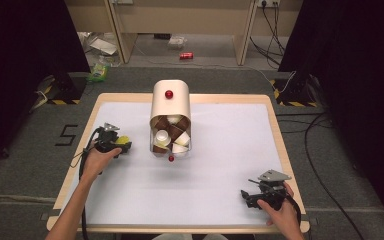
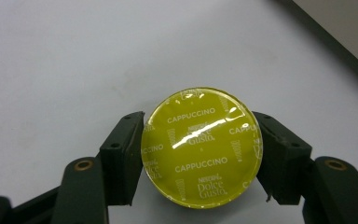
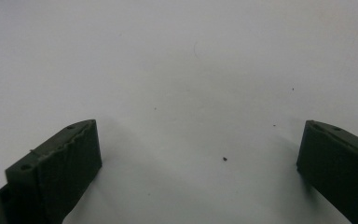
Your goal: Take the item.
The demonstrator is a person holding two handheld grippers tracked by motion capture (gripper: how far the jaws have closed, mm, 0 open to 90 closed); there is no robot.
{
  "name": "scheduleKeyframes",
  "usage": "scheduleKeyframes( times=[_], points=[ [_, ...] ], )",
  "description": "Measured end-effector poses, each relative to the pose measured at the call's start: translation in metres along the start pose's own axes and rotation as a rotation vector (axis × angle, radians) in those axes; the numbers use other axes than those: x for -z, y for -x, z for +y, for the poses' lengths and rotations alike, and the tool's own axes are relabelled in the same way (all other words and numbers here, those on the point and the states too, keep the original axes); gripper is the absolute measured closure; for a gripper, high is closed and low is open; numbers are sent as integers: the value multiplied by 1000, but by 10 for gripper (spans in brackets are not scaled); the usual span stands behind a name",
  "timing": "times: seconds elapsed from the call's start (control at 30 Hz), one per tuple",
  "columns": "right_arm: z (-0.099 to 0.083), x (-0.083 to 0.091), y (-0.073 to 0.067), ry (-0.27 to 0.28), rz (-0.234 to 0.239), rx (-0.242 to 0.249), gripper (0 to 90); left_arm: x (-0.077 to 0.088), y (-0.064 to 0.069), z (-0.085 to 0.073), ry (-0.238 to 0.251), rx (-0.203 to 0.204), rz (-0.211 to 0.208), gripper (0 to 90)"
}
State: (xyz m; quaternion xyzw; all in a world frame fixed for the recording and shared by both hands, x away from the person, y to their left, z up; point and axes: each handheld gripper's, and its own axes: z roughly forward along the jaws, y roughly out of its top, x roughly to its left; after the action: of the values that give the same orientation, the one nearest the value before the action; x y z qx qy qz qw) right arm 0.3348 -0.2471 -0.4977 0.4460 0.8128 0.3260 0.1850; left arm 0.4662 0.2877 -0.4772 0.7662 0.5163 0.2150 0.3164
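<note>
Yellow-green foil-lidded capsule, centre of the left gripper view and left of middle in the high view, sits clamped at its rim by my left gripper; I judge it light, slippery, lid puncture-prone; right gripper gapes with nothing between its jaws.

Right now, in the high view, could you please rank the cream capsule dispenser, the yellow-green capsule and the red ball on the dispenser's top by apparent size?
1. Cream arched capsule dispenser, clearly largest.
2. Yellow-green foil-topped capsule, partly hidden in the left gripper.
3. Small red ball; close to the capsule's visible part, so this order is unsure.
</note>
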Motion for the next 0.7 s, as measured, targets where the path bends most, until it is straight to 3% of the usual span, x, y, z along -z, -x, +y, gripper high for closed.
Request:
scheduleKeyframes(
  times=[0.27, 0.7],
  points=[
    [0, 0, 0, 0, 0, 0, 2, 4, 4, 2, 18, -5, 0, 291],
    [0, 0, 0, 0, 0, 0, 2, 18, 10, 6, 58, 0, -19, 226]
  ],
)
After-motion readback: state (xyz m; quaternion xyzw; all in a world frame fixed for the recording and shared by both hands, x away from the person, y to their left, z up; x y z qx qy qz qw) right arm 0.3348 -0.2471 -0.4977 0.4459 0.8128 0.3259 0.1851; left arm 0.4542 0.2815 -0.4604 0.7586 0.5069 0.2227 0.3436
